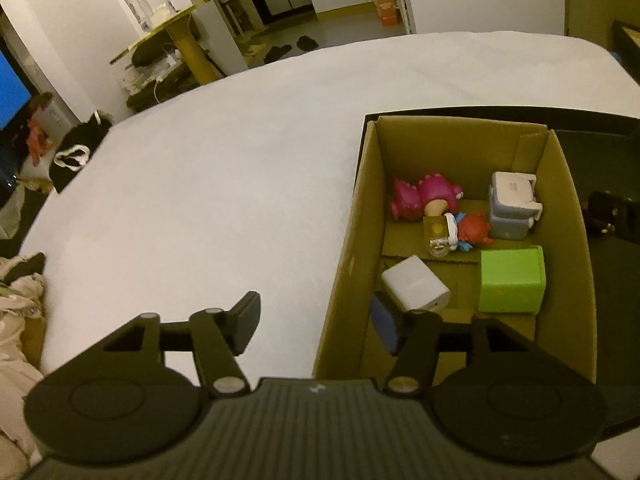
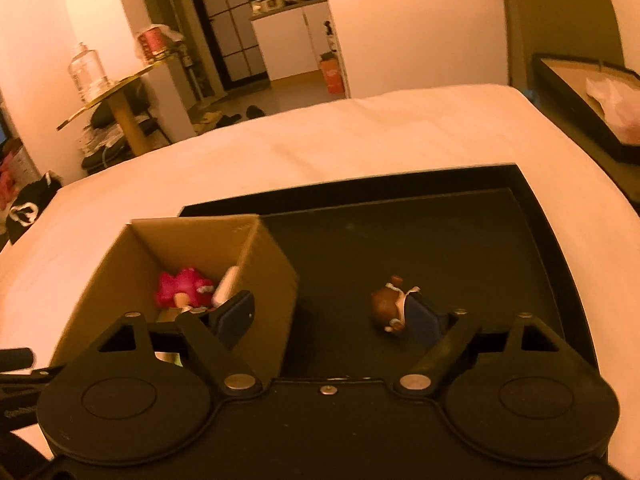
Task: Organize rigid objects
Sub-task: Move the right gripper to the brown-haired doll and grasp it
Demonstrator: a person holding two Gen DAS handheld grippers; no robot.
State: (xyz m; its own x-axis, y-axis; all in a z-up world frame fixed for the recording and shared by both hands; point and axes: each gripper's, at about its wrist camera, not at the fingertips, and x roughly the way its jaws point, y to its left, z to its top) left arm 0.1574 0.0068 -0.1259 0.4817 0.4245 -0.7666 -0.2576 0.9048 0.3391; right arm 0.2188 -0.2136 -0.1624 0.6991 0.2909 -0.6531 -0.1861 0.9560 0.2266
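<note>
Brown figurine [image 2: 390,307] lying on the black tray [image 2: 536,216], awaiting boxing.
Right gripper [image 2: 334,314] is hanging spread; centre it over the figurine. Left gripper [image 1: 316,322] is hanging empty, spread across the cardboard box [image 1: 362,184] wall.

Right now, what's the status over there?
Both hand-held grippers open, empty. Brown figurine lies on black tray, beside right gripper. Cardboard box holds toys. Nothing blocking.
</note>
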